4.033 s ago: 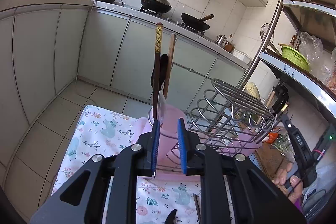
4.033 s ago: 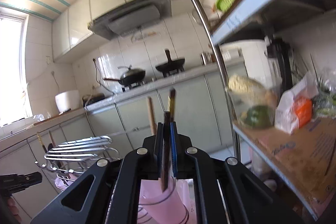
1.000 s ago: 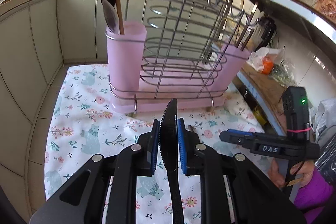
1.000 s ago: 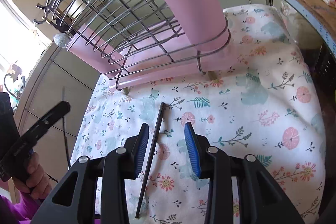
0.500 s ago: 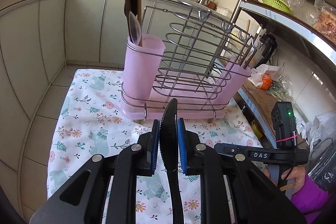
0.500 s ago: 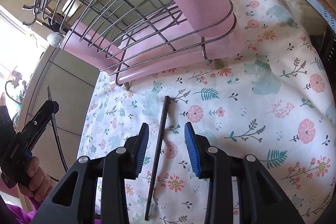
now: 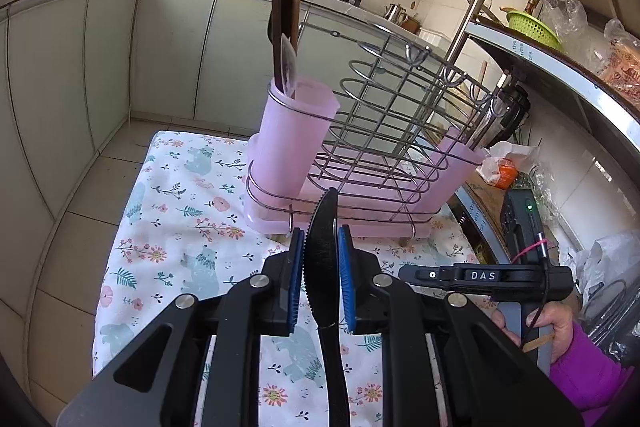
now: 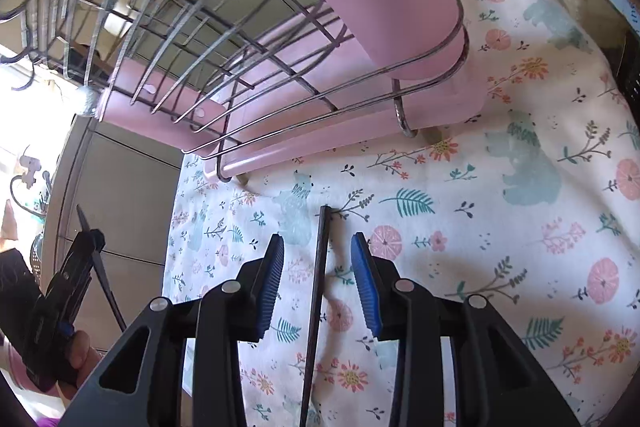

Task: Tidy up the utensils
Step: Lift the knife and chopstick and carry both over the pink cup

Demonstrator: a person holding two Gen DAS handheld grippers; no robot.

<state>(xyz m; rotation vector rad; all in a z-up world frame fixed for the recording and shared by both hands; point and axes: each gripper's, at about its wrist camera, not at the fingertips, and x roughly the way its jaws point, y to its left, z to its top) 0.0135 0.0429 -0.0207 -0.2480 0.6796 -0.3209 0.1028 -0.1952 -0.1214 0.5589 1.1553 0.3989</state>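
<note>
Left gripper [image 7: 321, 281]: blue pads pressed on a black serrated knife [image 7: 321, 259]. Blade tip points to 12 o'clock past the pads; the handle runs down to 6 o'clock between the gripper arms. The knife is held off the cloth, on the near side of the rack.

Right gripper [image 8: 318, 273]: jaws spread, pads clear of anything. A single dark chopstick [image 8: 316, 303] lies flat on the cloth between the two pads, touching neither, running from 12 o'clock to 6 o'clock, slightly nearer the left pad. Its far end reaches past the fingertips toward the rack base.

Wire dish rack [image 7: 400, 115]: metal loops on a pink tray, standing on the cloth at 12 o'clock of the left gripper.

Pink utensil cup [image 7: 294, 135]: seated in the rack's left end in the left wrist view, upright. Holds upright chopsticks [image 7: 277, 19], one with a gold-patterned top, and a pale spoon [image 7: 288, 65].

Second pink cup [image 7: 456, 167]: at the rack's right end, at about 2 o'clock of the knife tip.

Floral tablecloth [image 8: 520, 227]: white, printed with bears, flowers and leaves; covers the table under the rack.

Person's hand [image 7: 550, 323]: purple sleeve, at 4 o'clock in the left wrist view, gripping the right tool's handle.
</note>
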